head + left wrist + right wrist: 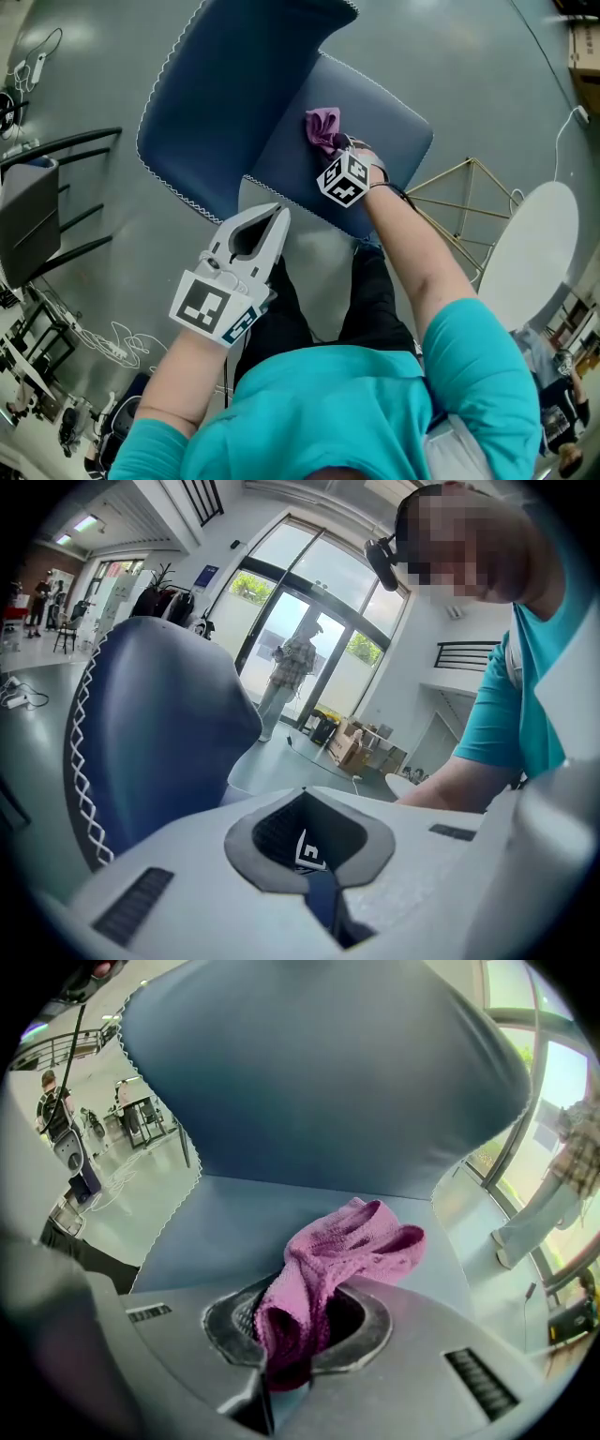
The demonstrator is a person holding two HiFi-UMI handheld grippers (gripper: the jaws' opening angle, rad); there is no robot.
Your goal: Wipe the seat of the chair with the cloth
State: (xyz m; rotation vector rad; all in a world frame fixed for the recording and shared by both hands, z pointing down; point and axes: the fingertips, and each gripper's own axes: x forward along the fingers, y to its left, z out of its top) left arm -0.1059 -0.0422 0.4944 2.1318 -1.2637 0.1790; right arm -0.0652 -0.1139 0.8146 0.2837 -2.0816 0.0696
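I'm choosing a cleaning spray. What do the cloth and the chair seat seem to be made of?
Cloth: pink, fuzzy looped weave, matte, crumpling softly; probably terry or microfibre. Chair seat: smooth blue covering with a faint sheen and no visible weave; likely vinyl or faux leather, though tight fabric is possible.

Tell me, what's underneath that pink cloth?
The chair's blue seat spreads out beneath the cloth, which the right gripper pinches. The patch right under the cloth is covered, so whether it touches the seat can't be seen.
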